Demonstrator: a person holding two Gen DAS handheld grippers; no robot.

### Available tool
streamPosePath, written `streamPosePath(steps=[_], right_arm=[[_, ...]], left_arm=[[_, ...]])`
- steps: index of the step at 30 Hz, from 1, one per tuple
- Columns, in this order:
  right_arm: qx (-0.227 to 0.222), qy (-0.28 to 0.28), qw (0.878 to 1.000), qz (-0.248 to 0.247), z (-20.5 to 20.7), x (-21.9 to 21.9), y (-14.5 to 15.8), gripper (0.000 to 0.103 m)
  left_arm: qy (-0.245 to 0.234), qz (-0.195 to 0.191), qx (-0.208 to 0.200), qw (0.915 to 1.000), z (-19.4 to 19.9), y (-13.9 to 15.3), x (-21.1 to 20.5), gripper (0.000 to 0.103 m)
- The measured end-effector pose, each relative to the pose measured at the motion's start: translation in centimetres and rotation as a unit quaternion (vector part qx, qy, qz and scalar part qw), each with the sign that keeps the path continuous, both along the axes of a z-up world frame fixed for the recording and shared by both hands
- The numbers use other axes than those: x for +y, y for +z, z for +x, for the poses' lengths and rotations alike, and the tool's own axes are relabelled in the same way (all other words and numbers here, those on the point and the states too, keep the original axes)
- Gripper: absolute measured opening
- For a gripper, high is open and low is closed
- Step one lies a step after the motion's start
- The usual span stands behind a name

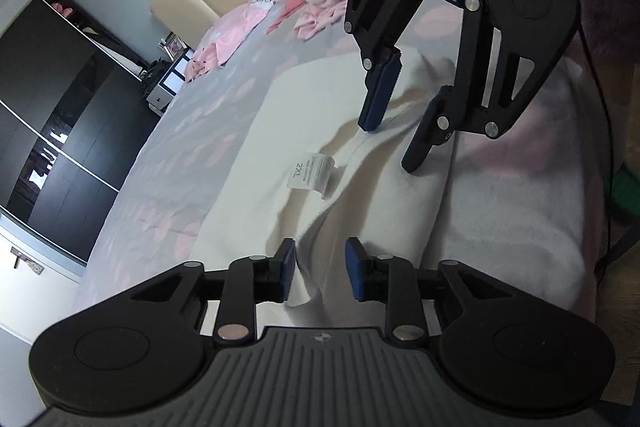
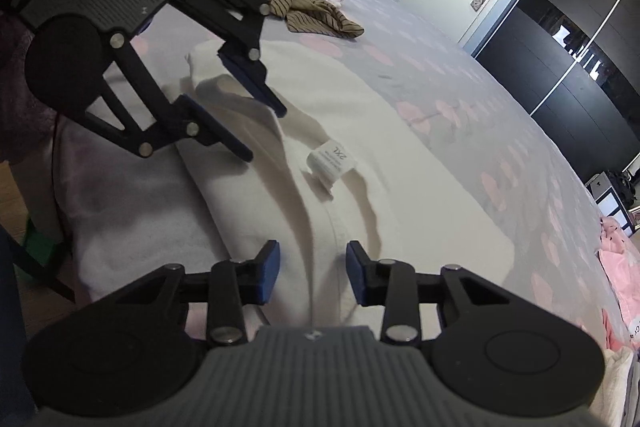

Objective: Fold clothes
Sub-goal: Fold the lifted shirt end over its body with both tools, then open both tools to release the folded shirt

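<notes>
A cream 2XL garment [image 1: 256, 163] is spread on the bed [image 1: 172, 147], its size tag [image 2: 331, 161] lying between both tongs. The left tongs [image 1: 320, 275] and right tongs [image 2: 312, 273] are held open just above the garment's collar edge, with nothing gripped.

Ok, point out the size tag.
The size tag lies at the neckline of the cream shirt on the bed, between the left gripper and right gripper, near centre in both views.
</notes>
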State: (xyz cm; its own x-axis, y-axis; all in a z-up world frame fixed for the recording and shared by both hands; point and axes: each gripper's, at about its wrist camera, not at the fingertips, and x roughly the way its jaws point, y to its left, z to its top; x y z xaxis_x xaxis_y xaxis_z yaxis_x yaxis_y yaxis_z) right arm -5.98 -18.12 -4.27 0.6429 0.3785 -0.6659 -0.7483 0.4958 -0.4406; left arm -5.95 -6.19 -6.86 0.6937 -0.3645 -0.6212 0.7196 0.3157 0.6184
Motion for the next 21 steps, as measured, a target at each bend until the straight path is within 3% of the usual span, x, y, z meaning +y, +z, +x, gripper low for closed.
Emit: streamPosePath(steps=[3,5,10,18,21], right_arm=[[-0.011,0.003,1.0,-0.015,0.0,0.6,-0.5,0.019],[-0.018,0.004,1.0,-0.023,0.0,0.9,-0.7,0.005],[0.013,-0.004,1.0,-0.001,-0.3,0.2,0.7,0.002],[0.054,0.014,0.998,-0.026,-0.8,0.4,-0.5,0.001],[0.063,0.022,0.997,-0.038,-1.2,0.5,-0.9,0.001]], left_arm=[[0.0,-0.006,0.016,0.9999,0.3,0.3,0.1,0.003],[-0.001,-0.011,0.027,0.9996,0.4,0.5,0.1,0.002],[-0.011,-0.005,0.044,0.999,-0.3,1.0,0.7,0.002],[-0.003,0.009,0.075,0.9971,0.1,0.0,0.7,0.002],[0.004,-0.006,0.086,0.9963,0.2,0.6,0.8,0.002]])
